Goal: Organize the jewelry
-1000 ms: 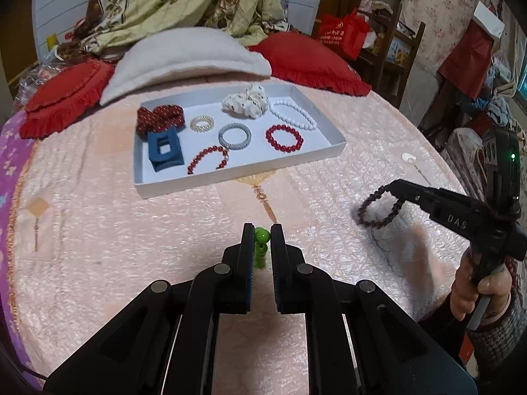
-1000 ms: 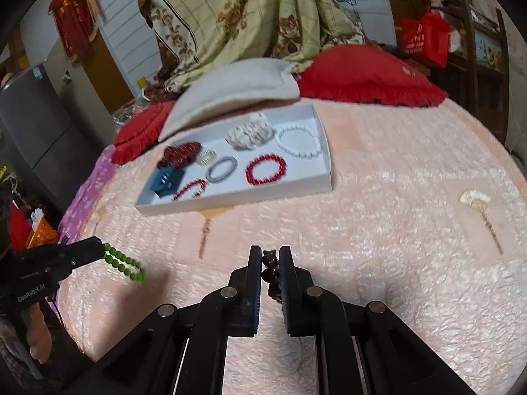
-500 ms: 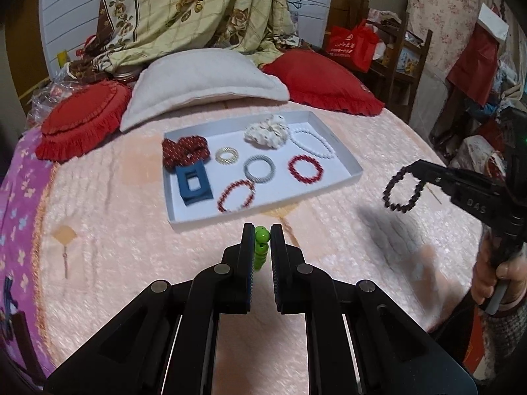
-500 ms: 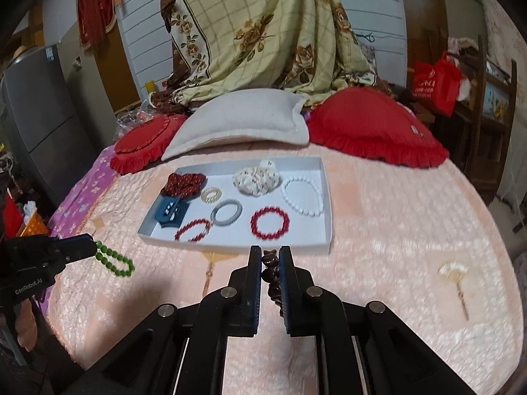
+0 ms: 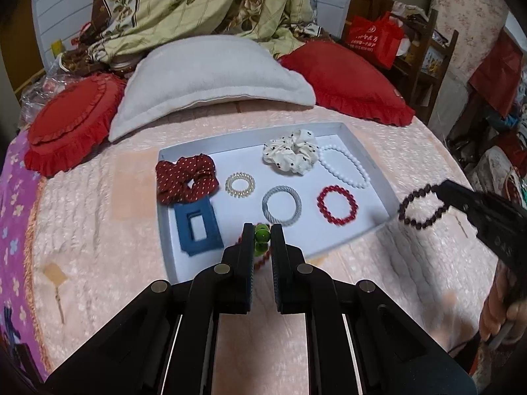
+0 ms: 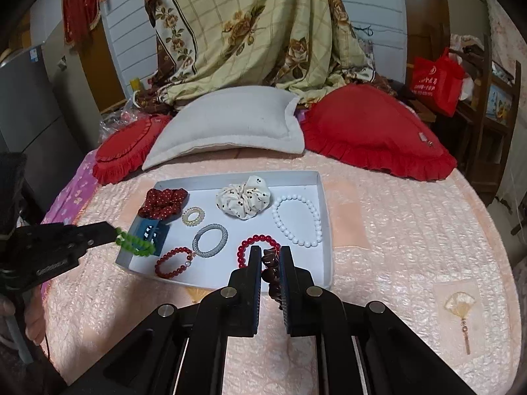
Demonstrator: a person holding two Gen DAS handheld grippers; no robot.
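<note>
A shallow white tray [image 5: 365, 151] [image 6: 324, 230] lies on the pink quilted bed and holds scrunchies, hair ties, a blue claw clip [image 5: 197, 228] and bead bracelets. My left gripper [image 5: 262, 230] [image 6: 116, 234] is shut on a green bead bracelet [image 5: 262, 233] [image 6: 135, 243], which hangs over the tray's near left corner. My right gripper [image 6: 270, 255] [image 5: 438, 191] is shut on a dark brown bead bracelet [image 6: 270, 275] [image 5: 423, 209], held in the air just off the tray's right edge. A red bead bracelet [image 5: 336, 204] [image 6: 243, 251] lies in the tray near both.
A white pillow [image 5: 210, 72] and two red cushions [image 5: 346, 79] [image 5: 66, 125] lie behind the tray, with a floral blanket [image 6: 257, 33] draped above. A red bag [image 6: 434, 79] and wooden shelves stand at the right. A person's hand [image 5: 500, 312] grips the right tool.
Both grippers have moved up toward the tray with their bracelets, which now hang near or over its edges. The tray looks closer in both views. Both stay shut.
</note>
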